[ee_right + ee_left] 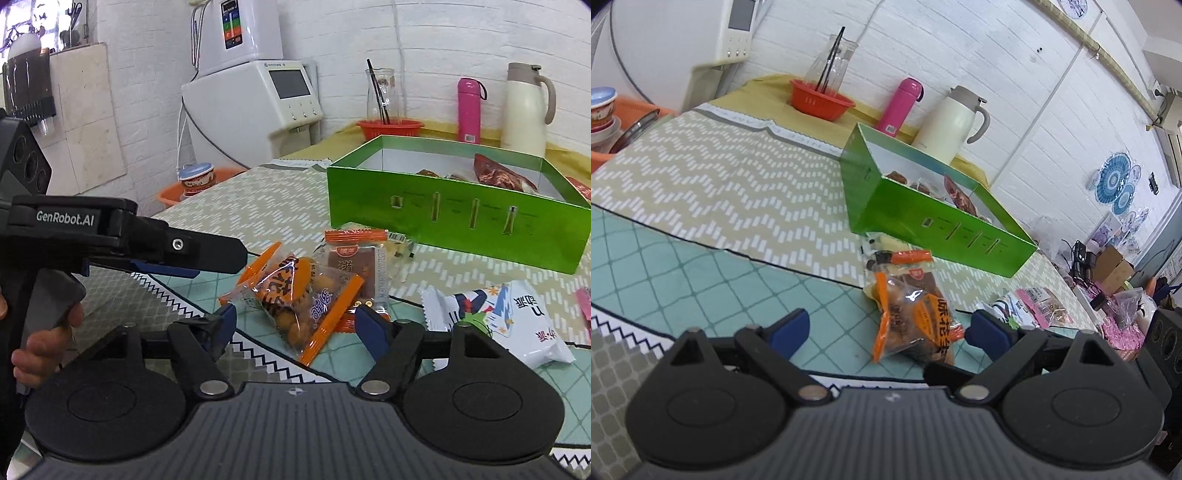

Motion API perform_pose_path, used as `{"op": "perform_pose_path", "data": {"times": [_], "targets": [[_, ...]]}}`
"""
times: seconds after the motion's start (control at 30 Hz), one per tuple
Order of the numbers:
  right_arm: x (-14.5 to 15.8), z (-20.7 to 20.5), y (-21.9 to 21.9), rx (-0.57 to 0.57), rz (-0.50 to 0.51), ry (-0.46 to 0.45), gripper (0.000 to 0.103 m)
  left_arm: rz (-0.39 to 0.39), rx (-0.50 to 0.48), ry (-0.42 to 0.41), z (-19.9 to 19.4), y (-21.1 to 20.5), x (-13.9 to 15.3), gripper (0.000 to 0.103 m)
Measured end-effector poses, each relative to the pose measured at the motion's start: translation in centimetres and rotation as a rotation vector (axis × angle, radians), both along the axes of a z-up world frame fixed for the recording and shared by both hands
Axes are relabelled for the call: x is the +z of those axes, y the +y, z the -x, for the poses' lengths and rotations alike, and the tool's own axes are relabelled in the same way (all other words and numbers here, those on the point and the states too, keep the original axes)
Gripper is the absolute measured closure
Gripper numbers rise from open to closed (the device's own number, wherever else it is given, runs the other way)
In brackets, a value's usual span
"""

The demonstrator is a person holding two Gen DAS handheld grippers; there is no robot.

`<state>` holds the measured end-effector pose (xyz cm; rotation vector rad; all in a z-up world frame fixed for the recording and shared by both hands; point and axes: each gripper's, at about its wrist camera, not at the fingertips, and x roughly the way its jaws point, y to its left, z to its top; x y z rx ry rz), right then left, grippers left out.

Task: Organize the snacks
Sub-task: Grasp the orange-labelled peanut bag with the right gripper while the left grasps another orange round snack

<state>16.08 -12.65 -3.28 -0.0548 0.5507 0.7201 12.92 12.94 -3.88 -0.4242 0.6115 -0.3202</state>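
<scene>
Surface: table (pixel 258 192) with patterned mats, white brick wall behind. Green box (pixel 458 225) at the rear, a few packets already inside. Loose on the mat, just before the box: orange snack bag (pixel 295 299), a brown packet (pixel 351 266) touching it, a white packet (pixel 517 325) to the right. Right gripper (pixel 293 326): jaws wide, empty, straddling the orange bag. Left gripper (pixel 886 328): jaws wide, empty, same bag ahead. Risk: both closing on one bag; slippery film sliding free; the brown packet pinched along.
</scene>
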Motion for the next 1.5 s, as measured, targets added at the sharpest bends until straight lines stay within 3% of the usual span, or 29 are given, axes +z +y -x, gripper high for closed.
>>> {"op": "perform_pose_path", "data": {"times": [0.03,0.1,0.17,0.2,0.27,0.47,0.6,0.7,0.77,0.83,0.93,1.1,1.13,1.17,1.27,1.37,1.5], "targets": [[-0.1,-0.2,0.3,-0.002,0.008,0.002,0.0,-0.004,-0.01,0.001,-0.3,-0.2,-0.2,0.011],[-0.4,-0.6,0.6,-0.012,0.023,0.011,0.013,-0.005,-0.025,0.009,-0.8,-0.4,-0.5,0.013],[-0.5,-0.6,0.5,-0.007,0.018,0.012,0.03,0.005,-0.051,0.022,-1.2,-0.5,-0.8,0.023],[-0.4,-0.6,0.2,-0.007,0.014,0.012,0.032,0.01,-0.066,0.029,-1.4,-0.7,-0.9,0.037],[-0.3,-0.1,-0.3,-0.017,0.024,0.004,0.036,0.03,-0.1,0.038,-1.6,-0.9,-1.1,0.042],[-0.3,1.2,-2.6,-0.045,0.017,0.042,0.035,0.03,-0.201,0.025,-1.8,-3.0,-1.1,0.051],[-0.3,2.1,-3.7,-0.001,-0.009,0.065,0.034,0.04,-0.218,0.033,-2.3,-3.7,-1.3,0.054],[0.0,2.3,-4.2,-0.014,-0.001,0.027,0.03,0.032,-0.196,0.017,-2.0,-3.3,-0.9,0.056],[0.4,2.0,-4.5,-0.02,-0.014,-0.001,0.01,0.027,-0.151,0.001,-1.6,-2.5,-0.3,0.053],[0.7,1.6,-4.2,-0.006,-0.011,-0.05,0.0,0.029,-0.107,-0.004,-1.5,-1.5,0.0,0.049],[0.8,0.7,-3.0,0.06,0.015,-0.112,0.0,0.032,-0.059,0.011,-1.4,-0.3,0.1,0.049],[0.0,-0.5,-0.9,0.152,0.033,-0.109,0.0,0.027,-0.038,0.036,-1.4,0.3,-0.2,0.049],[0.0,-0.4,-0.8,0.139,0.047,-0.11,0.007,0.023,-0.039,0.037,-1.5,0.3,-0.2,0.049],[0.1,-0.3,-0.9,0.119,0.066,-0.119,0.032,0.015,-0.043,0.038,-1.6,0.2,-0.3,0.049],[0.3,0.2,-2.1,0.079,0.061,-0.081,0.037,-0.017,-0.07,0.035,-2.5,-0.6,-0.5,0.049],[0.4,1.4,-3.4,0.013,0.104,-0.105,0.037,-0.061,-0.088,0.035,-3.8,-1.9,-1.0,0.054],[0.4,1.8,-5.6,-0.048,0.065,-0.064,0.036,-0.099,-0.09,0.027,-5.1,-3.0,-1.3,0.059]]}}
